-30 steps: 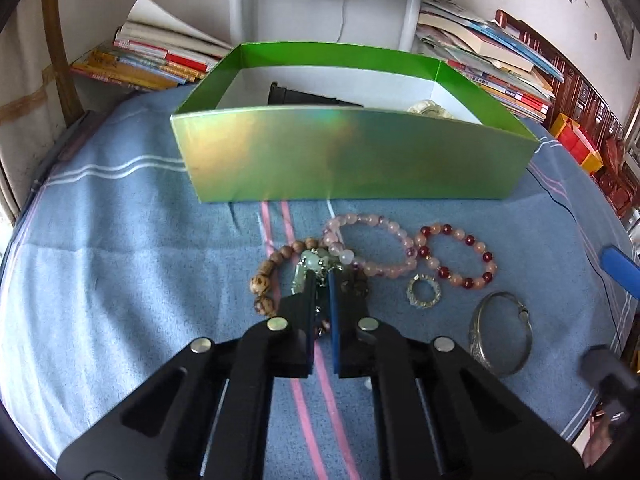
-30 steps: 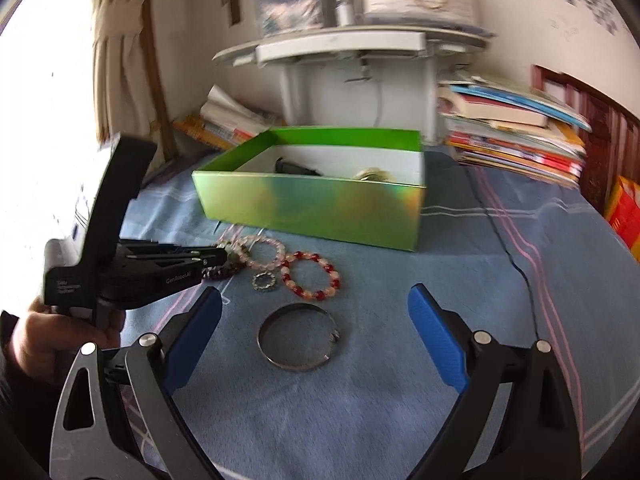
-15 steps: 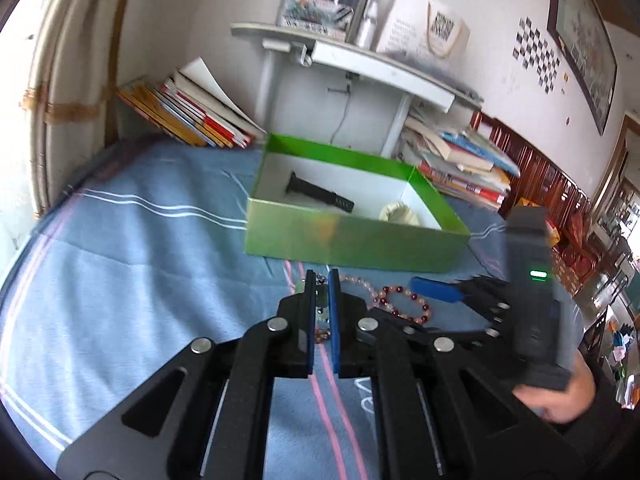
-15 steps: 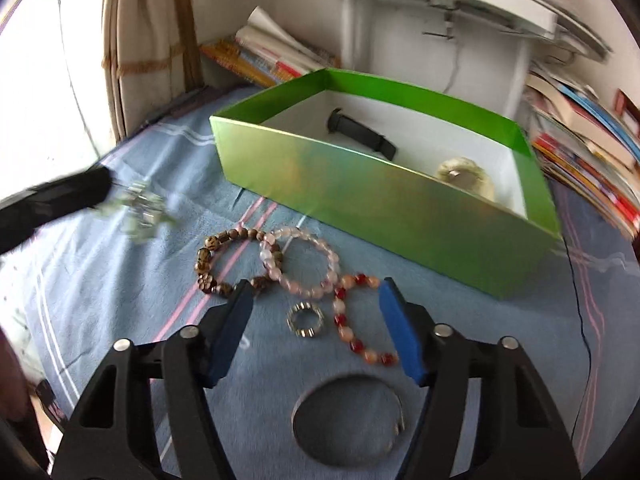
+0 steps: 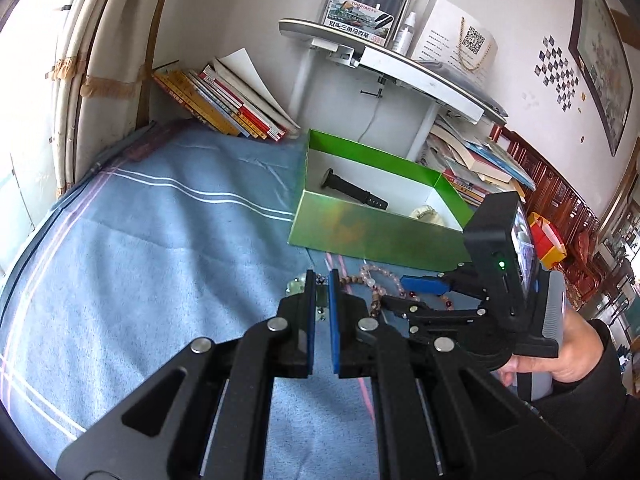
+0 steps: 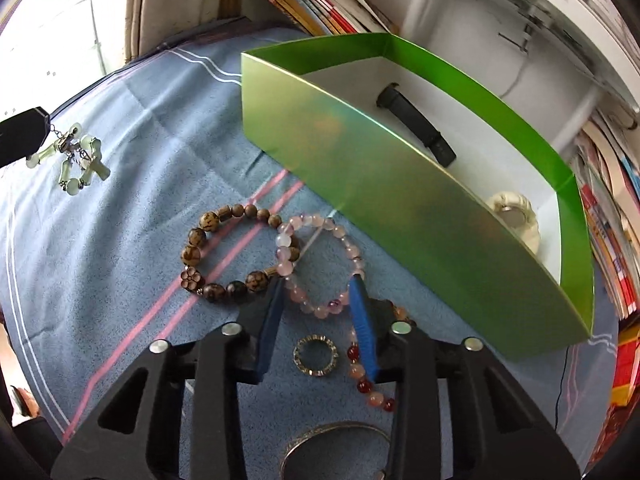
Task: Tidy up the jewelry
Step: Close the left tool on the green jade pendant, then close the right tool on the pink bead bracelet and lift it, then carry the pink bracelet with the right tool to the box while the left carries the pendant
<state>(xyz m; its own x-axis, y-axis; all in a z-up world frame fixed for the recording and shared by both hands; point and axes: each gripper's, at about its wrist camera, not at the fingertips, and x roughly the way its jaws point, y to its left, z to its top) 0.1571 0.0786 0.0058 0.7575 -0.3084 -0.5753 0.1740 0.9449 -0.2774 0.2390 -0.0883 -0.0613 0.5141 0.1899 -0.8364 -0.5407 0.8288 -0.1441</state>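
You face a white wall (image 5: pixel 248 12) with a framed picture (image 5: pixel 600 56) hung at the right and a white shelf (image 5: pixel 384 60) on posts below it. Books (image 5: pixel 224 100) lean in the left corner beside a bright window (image 5: pixel 28 80); a blue striped cloth (image 5: pixel 140 240) covers the surface.

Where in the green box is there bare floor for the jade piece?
The green box has white floor free between the black band and the cream bracelet, plus its near-left corner. Outside, the bracelets crowd the cloth by the front wall.
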